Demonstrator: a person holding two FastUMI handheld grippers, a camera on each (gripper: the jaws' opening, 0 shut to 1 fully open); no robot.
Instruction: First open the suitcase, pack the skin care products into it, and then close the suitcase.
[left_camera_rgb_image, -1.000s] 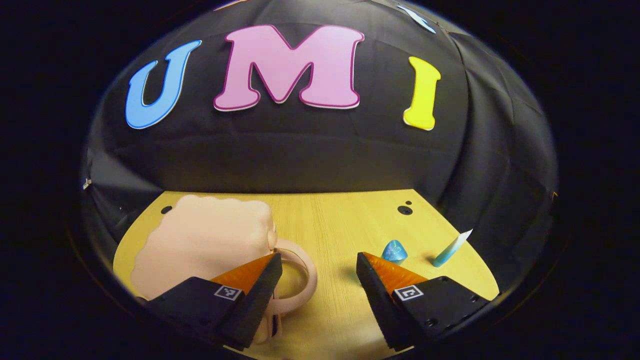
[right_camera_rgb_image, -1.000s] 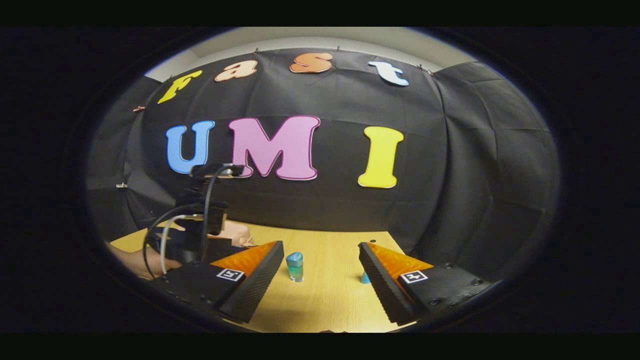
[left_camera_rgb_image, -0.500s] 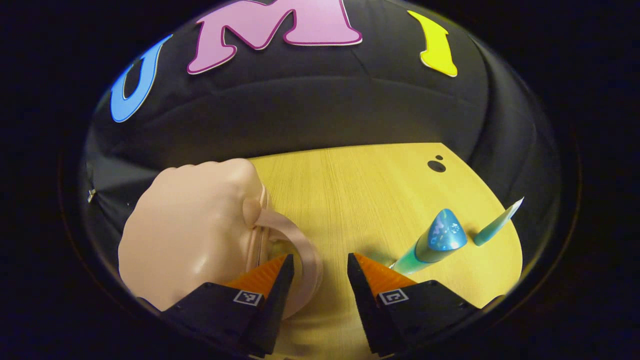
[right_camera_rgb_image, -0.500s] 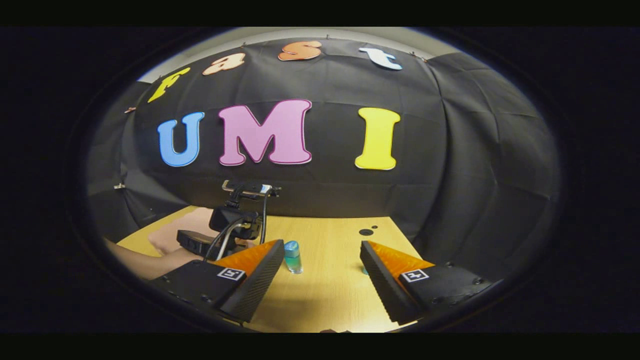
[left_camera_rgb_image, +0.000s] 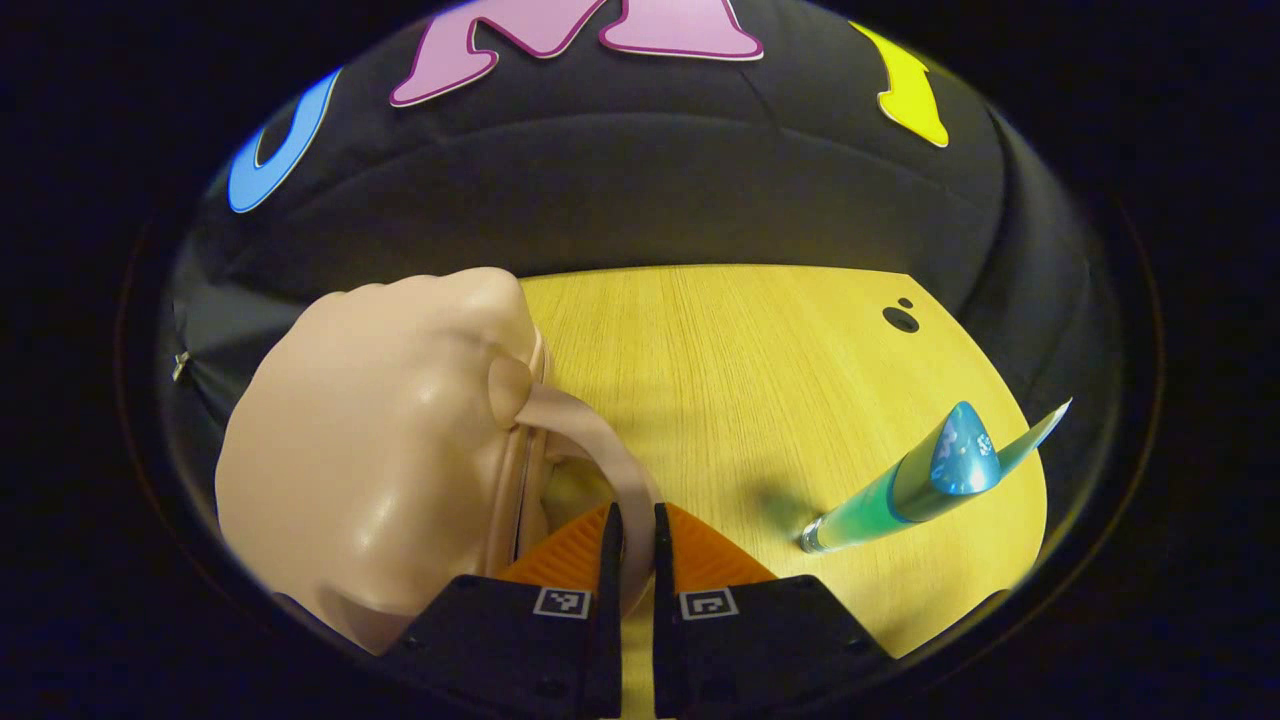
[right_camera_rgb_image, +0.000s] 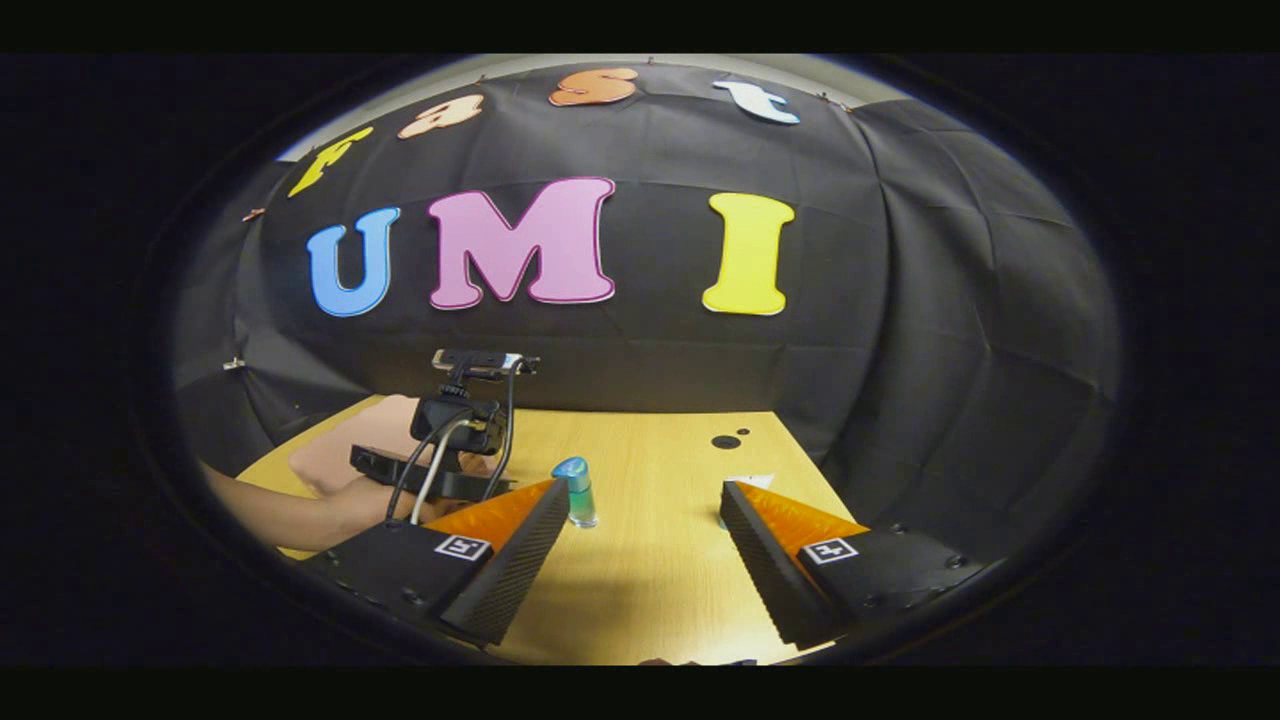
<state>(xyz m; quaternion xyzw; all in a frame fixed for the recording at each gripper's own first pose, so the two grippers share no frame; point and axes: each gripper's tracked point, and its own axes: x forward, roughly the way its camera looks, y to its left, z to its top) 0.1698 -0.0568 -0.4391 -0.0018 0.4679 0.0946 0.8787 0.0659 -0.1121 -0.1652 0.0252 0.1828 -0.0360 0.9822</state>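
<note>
A pale pink suitcase (left_camera_rgb_image: 370, 450) lies closed on the left of the wooden table (left_camera_rgb_image: 760, 340). Its looped handle (left_camera_rgb_image: 590, 430) runs between the fingers of my left gripper (left_camera_rgb_image: 632, 520), which is shut on it. A green bottle with a blue cap (left_camera_rgb_image: 900, 485) stands to the right, with a blue-green tube (left_camera_rgb_image: 1035, 435) just behind it. In the right gripper view, my right gripper (right_camera_rgb_image: 641, 487) is open and holds nothing above the table's near side. The bottle (right_camera_rgb_image: 577, 492) stands just beyond its left finger. The tube (right_camera_rgb_image: 745, 483) peeks out behind its right finger.
The right gripper view shows the left gripper's body with its cables (right_camera_rgb_image: 450, 440) and the forearm holding it (right_camera_rgb_image: 300, 510), over the suitcase (right_camera_rgb_image: 350, 445). Two dark holes (left_camera_rgb_image: 900, 318) mark the table's far right. The black cloth wall (right_camera_rgb_image: 900, 350) rises close behind the table.
My left gripper has moved down onto the suitcase handle and gone from wide open to shut on it. The right gripper has stayed open and tilted slightly down.
</note>
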